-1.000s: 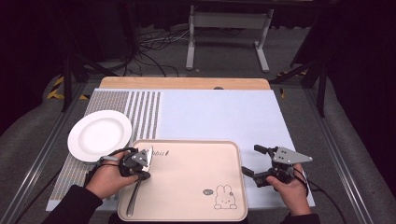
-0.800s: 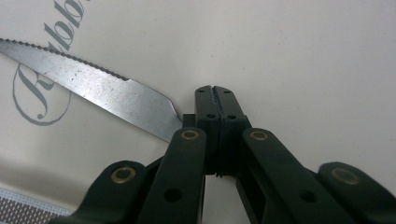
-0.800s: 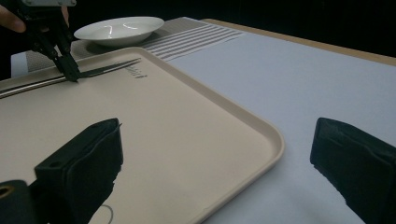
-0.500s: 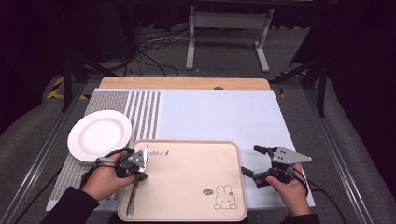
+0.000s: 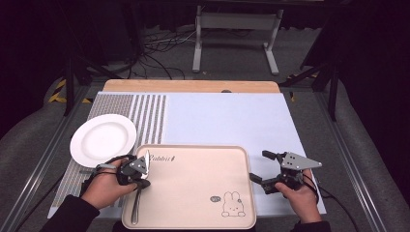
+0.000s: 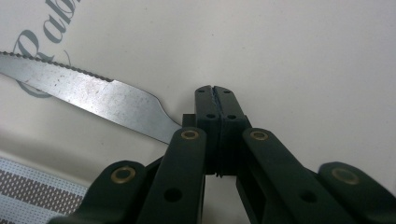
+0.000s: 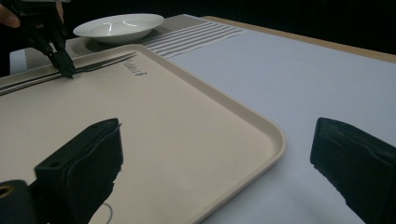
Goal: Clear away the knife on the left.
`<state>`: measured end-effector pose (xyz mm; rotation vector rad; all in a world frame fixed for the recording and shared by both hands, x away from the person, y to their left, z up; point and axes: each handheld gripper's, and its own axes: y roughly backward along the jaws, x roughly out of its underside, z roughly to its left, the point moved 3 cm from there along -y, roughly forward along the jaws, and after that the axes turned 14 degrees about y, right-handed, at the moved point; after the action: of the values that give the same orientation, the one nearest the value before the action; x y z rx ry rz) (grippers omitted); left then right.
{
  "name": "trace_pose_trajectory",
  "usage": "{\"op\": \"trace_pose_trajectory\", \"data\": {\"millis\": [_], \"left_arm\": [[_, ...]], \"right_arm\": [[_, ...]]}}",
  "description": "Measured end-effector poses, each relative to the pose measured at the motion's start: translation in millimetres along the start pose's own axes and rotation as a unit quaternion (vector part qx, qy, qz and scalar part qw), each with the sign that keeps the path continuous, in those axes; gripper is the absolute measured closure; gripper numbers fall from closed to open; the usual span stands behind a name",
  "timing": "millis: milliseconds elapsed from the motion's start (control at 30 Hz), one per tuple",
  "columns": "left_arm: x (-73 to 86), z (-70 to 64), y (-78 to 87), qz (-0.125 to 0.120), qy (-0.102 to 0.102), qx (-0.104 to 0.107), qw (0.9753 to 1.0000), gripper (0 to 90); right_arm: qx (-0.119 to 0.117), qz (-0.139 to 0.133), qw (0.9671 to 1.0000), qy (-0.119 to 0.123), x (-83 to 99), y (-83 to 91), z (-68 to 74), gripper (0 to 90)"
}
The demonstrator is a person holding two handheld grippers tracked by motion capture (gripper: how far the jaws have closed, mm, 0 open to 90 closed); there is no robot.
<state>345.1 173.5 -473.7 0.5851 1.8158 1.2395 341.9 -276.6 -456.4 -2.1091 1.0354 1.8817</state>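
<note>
On the beige tray (image 5: 193,188), we see the left claw (image 6: 218,100) clamped on the serrated steel knife (image 6: 88,93); right claw (image 7: 215,172) wide.

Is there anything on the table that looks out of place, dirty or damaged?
Mostly tidy. The knife lies on the tray along its left edge rather than by the plate, and its serrated blade shows small specks. The left gripper is closed at the knife's handle. Nothing looks spilled or broken.

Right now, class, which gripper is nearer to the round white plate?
Left. The left gripper is at the beige tray's left edge, just below-right of the round white plate; the right gripper waits beyond the tray's far side.
</note>
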Motion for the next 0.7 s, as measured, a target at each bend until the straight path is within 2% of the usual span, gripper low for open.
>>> {"op": "trace_pose_trajectory", "data": {"millis": [300, 500, 700], "left_arm": [[0.0, 0.9, 0.5, 0.002, 0.002, 0.003, 1.0000, 88.7], [-3.3, 1.8, 5.8, -0.022, 0.030, 0.013, 0.9992, 76.1], [-8.4, 0.8, 16.6, -0.048, 0.042, 0.011, 0.9979, 61.4]], "right_arm": [[-0.001, 0.003, 1.0000, 0.000, 0.6, -1.3, 0.5, 3.0], [0.000, 0.002, 1.0000, -0.001, 0.8, -0.3, 0.1, 3.0], [0.000, 0.001, 1.0000, -0.001, 0.6, -0.2, -0.1, 3.0]]}}
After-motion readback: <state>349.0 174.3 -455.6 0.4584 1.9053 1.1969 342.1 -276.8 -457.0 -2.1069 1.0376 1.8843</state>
